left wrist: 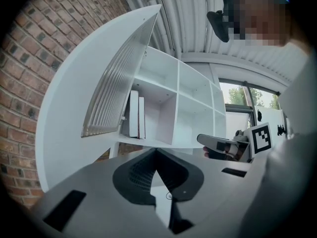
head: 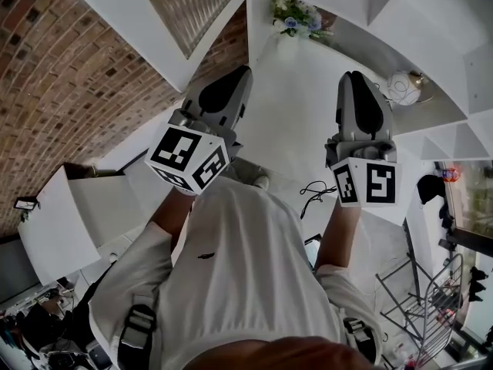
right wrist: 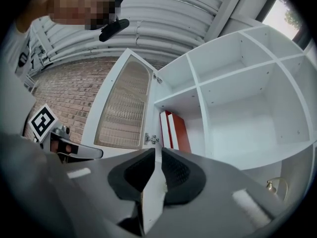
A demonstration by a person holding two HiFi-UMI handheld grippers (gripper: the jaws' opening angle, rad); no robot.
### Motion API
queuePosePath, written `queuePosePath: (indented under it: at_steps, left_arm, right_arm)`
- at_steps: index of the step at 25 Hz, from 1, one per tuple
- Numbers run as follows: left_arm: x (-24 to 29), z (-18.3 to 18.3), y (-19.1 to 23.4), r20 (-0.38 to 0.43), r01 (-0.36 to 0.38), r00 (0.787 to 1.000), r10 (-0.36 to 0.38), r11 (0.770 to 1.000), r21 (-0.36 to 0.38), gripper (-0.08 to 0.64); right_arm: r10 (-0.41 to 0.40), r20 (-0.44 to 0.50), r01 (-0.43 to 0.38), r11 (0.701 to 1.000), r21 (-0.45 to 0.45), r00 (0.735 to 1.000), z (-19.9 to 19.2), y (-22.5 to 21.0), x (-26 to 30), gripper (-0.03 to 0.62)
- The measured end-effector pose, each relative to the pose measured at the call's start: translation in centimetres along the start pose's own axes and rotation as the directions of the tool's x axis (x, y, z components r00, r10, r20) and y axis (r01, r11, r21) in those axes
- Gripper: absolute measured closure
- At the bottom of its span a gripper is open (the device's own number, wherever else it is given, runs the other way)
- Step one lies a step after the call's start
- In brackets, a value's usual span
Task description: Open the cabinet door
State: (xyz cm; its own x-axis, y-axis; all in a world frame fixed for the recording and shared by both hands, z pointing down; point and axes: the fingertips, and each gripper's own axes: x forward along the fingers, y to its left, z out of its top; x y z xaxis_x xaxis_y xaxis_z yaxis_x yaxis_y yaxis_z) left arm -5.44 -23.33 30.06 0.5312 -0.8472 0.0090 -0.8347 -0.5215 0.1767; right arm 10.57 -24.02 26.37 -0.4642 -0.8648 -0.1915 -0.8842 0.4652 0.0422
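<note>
Before the cabinet (right wrist: 237, 98), the right hand-held gripper (right wrist: 157, 151), jaws a slit apart on nothing, and the left hand-held gripper (left wrist: 156, 151), jaws pressed together, hang clear of the cabinet door (right wrist: 124, 108), already swung wide off the cabinet's left side; opening seems done, leaving only withdrawal.

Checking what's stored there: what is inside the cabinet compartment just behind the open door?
Two upright books with red covers stand side by side on the hinge side, next to the door. The rest of the compartment looks bare, but the right gripper covers its floor.
</note>
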Motion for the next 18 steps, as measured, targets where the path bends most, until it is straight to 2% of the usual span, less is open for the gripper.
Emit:
queuePosePath:
  at_steps: [8,18]
  left_arm:
    - [0.2,0.0,0.6,-0.006,0.003,1.0,-0.003,1.0,-0.005,0.551]
    - [-0.2,-0.4,1.2,-0.012,-0.015,1.0,0.014,1.0,-0.02,0.551]
  right_arm:
    - [-0.053,-0.031,0.054,0.999,0.005,0.998,-0.9,-1.0,-0.3,0.58]
    - [-0.038,-0.073,0.036,0.999,-0.036,0.997,-1.7,-0.2,-0.2,0.581]
